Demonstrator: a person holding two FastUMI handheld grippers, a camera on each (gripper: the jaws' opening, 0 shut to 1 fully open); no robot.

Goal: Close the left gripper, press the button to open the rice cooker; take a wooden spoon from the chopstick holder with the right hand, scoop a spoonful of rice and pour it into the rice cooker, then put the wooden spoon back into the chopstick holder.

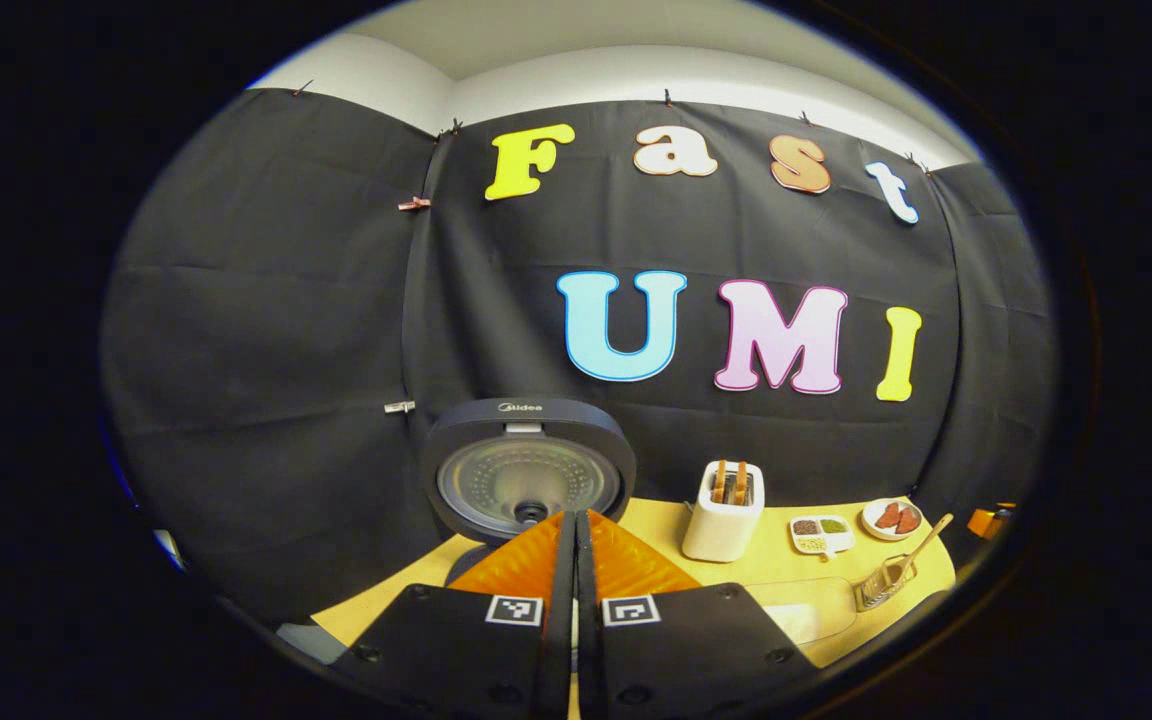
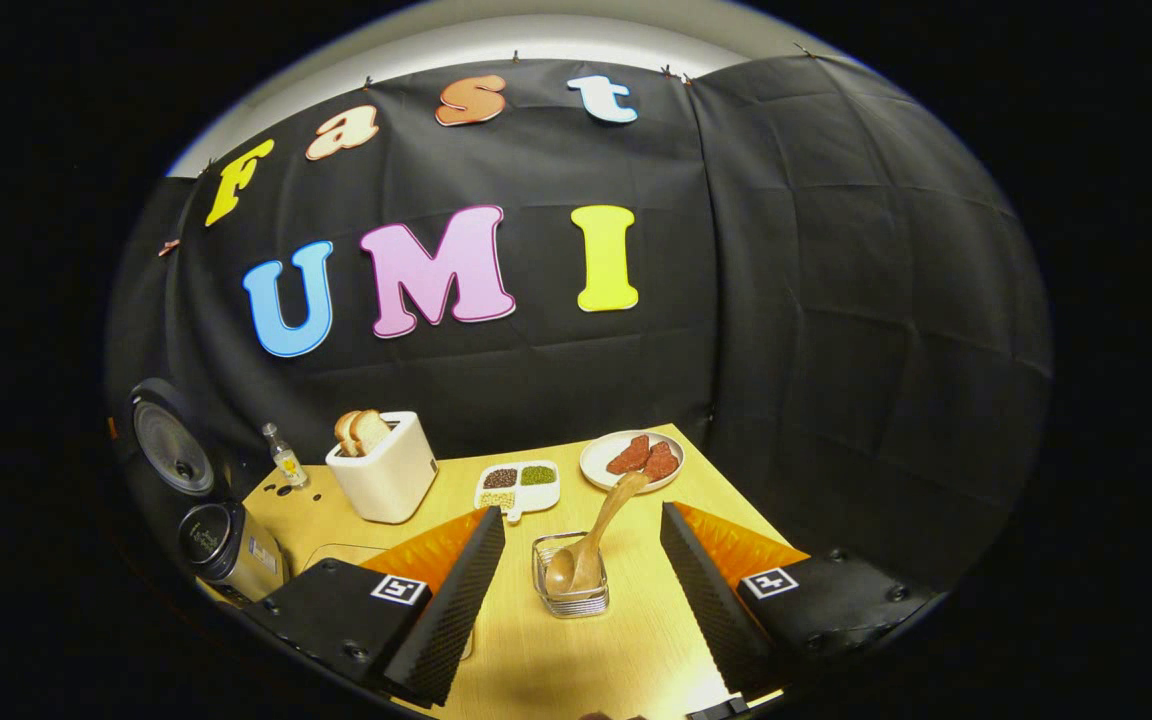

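Lid of the dark round rice cooker [image 1: 528, 470] stood open, left gripper [image 1: 575, 530] pinched empty; right gripper [image 2: 581, 540] gaped wide before the pale wooden spoon [image 2: 596, 535], ungrasped in the wire chopstick holder [image 2: 569, 580].

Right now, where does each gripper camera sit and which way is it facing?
Left gripper view: rides the left gripper, its fingers shut together at the bottom, facing the open rice cooker, whose raised lid faces the camera, straight ahead.
Right gripper view: rides the right gripper, fingers spread wide, looking down at the chopstick holder with the wooden spoon between them.
Shared: the toaster, the divided dish, the plate, the rice cooker, chopstick holder and spoon on the yellow table.
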